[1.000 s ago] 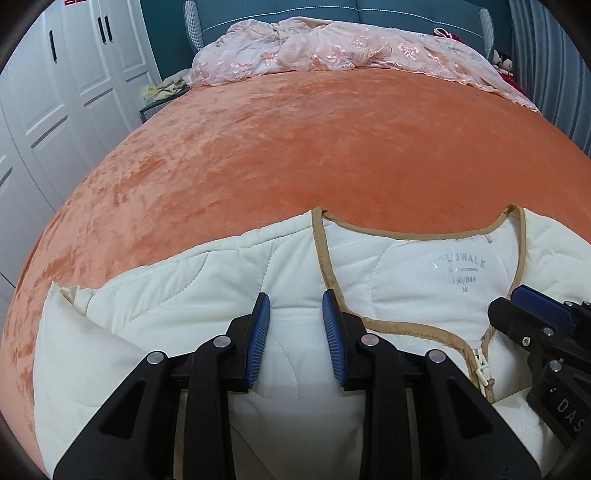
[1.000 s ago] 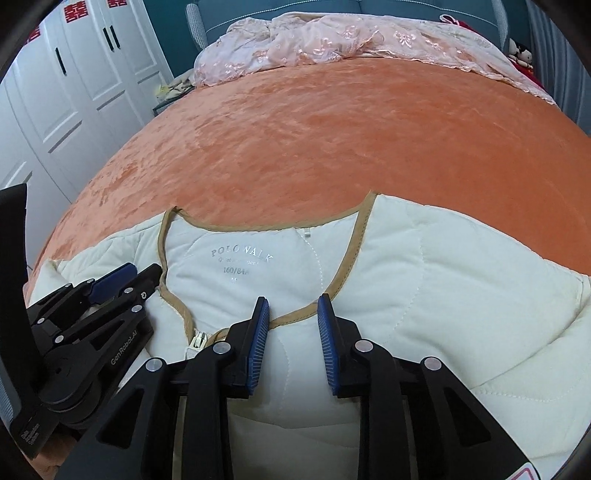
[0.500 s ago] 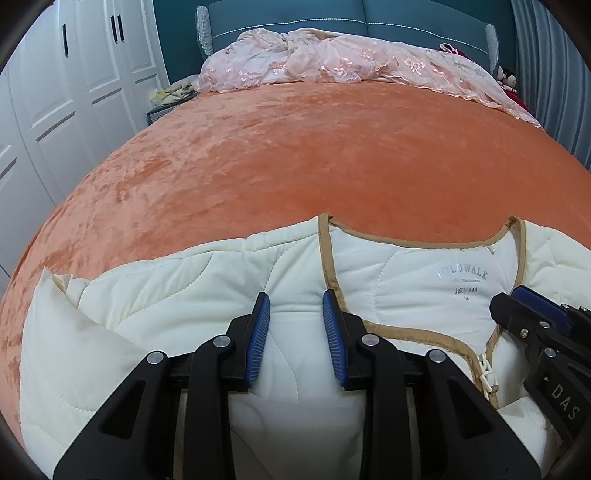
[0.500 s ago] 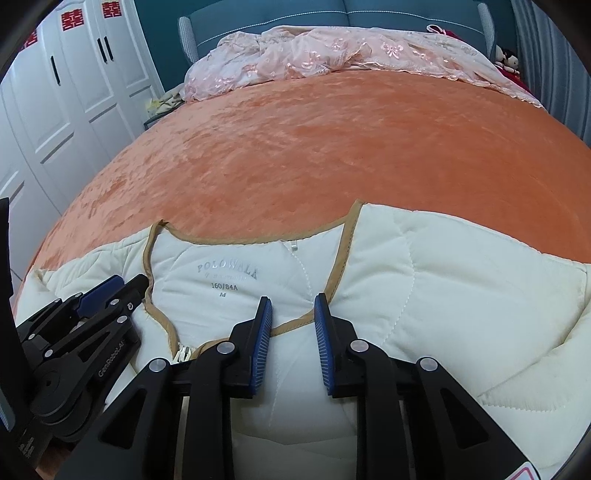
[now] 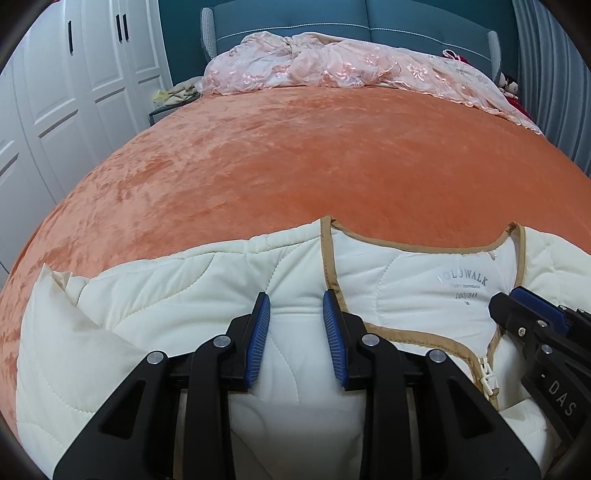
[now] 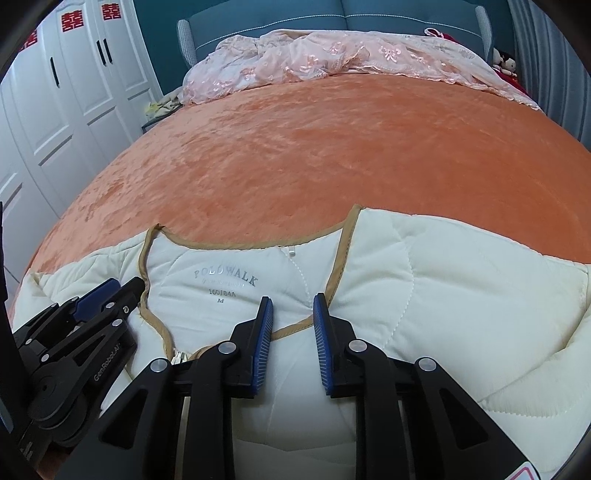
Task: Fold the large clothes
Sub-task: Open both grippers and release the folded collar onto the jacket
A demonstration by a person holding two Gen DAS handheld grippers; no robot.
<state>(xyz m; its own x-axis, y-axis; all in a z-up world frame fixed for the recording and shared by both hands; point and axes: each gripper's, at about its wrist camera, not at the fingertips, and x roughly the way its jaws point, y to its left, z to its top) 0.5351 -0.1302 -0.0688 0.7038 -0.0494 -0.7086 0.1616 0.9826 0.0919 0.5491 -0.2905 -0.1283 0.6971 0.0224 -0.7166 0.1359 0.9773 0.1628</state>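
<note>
A cream quilted jacket (image 5: 177, 295) with tan trim lies on the orange bedspread (image 5: 314, 158), collar facing the headboard; its neck label reads POLOWALK. It also shows in the right wrist view (image 6: 461, 280). My left gripper (image 5: 296, 308) is open, hovering over the jacket's left chest panel beside the tan neckline. My right gripper (image 6: 293, 314) is open over the tan trim just right of the zipper top. Each gripper shows in the other's view: the right one (image 5: 532, 317) and the left one (image 6: 99, 295). Neither holds fabric.
The bedspread (image 6: 314, 147) stretches beyond the jacket. A pink lace cover (image 5: 332, 62) is bunched at the blue headboard (image 5: 369, 22). White wardrobe doors (image 5: 74, 92) stand on the left, a grey curtain (image 5: 554, 74) on the right.
Both grippers have tilted up and drawn back slightly, so more of the headboard and far bed shows. The jacket has not moved. Both jaws stay open.
</note>
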